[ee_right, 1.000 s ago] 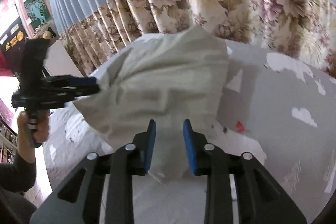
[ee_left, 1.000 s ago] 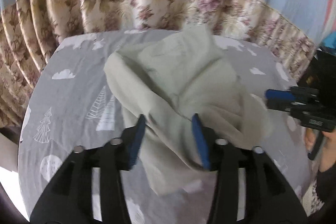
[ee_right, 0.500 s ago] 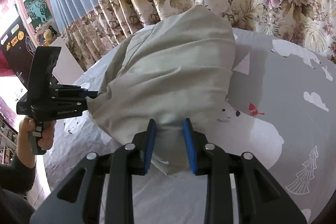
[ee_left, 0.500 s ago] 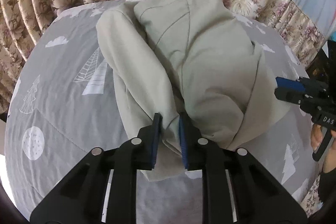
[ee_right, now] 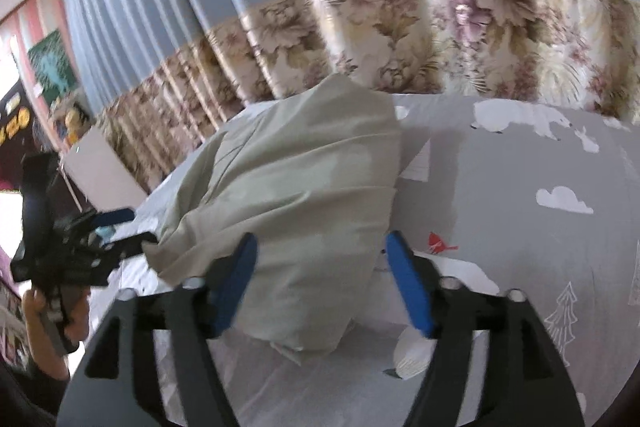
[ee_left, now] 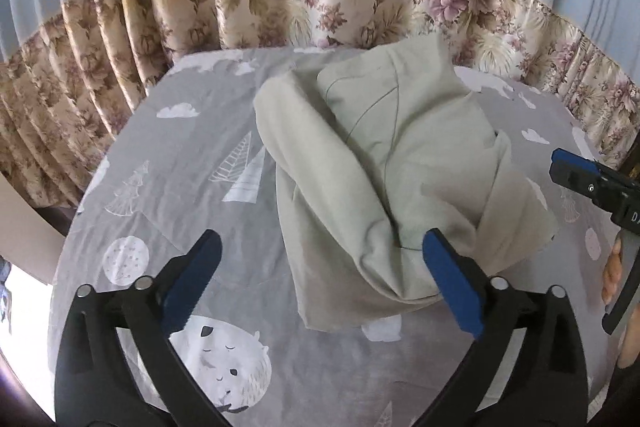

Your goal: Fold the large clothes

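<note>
A pale green garment (ee_left: 380,167) lies bunched in a loose heap on the grey printed bedsheet (ee_left: 180,155). My left gripper (ee_left: 320,267) hovers over the heap's near edge. Its jaws are opening wide, the cloth lies loose between them, and the right fingertip (ee_left: 444,267) sits against a fold. In the right wrist view the same garment (ee_right: 304,187) bulges between the blue pads of my right gripper (ee_right: 320,267). Those jaws are opening too, and the pads do not press the cloth. Each gripper shows in the other's view, the right gripper (ee_left: 576,171) and the left gripper (ee_right: 128,227).
A blue curtain with a floral band (ee_left: 320,7) hangs close behind the bed's far edge. A person's hand (ee_right: 44,311) holds the left gripper's handle. A pale board (ee_right: 100,167) stands beside the bed on the left. Bare sheet (ee_right: 540,227) spreads right of the heap.
Half a second ago both grippers were pinched on the garment's near edge. Both jaws have since spread wide and the cloth has dropped onto the sheet. Both views tipped slightly upward.
</note>
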Available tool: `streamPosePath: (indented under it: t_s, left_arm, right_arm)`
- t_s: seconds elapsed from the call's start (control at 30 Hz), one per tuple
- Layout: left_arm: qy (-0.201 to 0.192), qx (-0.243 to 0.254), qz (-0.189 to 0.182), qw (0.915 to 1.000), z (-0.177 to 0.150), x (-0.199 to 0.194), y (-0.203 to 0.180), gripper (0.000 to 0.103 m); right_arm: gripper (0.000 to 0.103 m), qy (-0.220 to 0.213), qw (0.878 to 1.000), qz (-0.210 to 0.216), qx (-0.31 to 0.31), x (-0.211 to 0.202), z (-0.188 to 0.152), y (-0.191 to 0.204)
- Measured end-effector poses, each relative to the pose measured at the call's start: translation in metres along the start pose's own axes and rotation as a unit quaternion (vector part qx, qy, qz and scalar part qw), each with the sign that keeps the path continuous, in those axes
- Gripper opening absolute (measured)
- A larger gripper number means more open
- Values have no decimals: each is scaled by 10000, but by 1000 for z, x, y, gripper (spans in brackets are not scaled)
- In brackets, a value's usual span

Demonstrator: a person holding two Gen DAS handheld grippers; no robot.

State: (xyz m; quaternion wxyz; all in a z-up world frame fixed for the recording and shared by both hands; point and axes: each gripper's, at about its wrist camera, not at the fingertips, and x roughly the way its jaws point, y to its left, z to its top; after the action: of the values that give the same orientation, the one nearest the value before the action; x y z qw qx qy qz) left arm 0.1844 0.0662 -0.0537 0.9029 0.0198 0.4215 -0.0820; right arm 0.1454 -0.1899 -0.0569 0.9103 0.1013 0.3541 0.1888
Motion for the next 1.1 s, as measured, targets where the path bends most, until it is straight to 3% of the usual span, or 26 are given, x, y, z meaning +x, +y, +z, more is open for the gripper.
streamPosePath:
  t_s: [0.17, 0.37, 0.47, 0.57, 0.67, 0.73, 0.83, 0.93, 1.1]
  left_arm:
    - [-235, -106, 87, 9996, 1, -12, -13, 100]
    - [-410, -941, -678, 9924, -2, -10, -10, 100]
    - [-195, -965, -825, 9917, -7, 11, -19, 100]
    - [48, -836, -509, 9952, -15, 42, -21, 100]
    - [245, -1103, -912, 9894, -23, 59, -5, 100]
    - [306, -1179, -1074, 9867, -27, 64, 4, 100]
    - [432, -1240, -1355, 9820, -32, 74, 13, 100]
    - [405, -1093, -1422, 9829, -33, 77, 11, 100]
    - [449, -870, -1644, 9815, -27, 77, 4, 70]
  right_arm:
    - [71, -84, 9995, -99, 279, 6, -8, -14]
    - [71, -172, 9966, -168, 789, 11, -16, -36]
    - [71, -147, 9954, -122, 936, 16, -19, -40]
    - [71, -59, 9951, -73, 987, 24, -21, -38]
    - [72, -34, 9944, 22, 1056, 30, -25, -35]
    - [82, -77, 9934, 20, 1141, 32, -28, -34]
    - [82, -39, 9921, 108, 1251, 40, -30, -31]
    - [83, -3, 9900, 181, 1396, 49, -32, -29]
    - [79, 105, 9948, 0, 1018, 67, -34, -8]
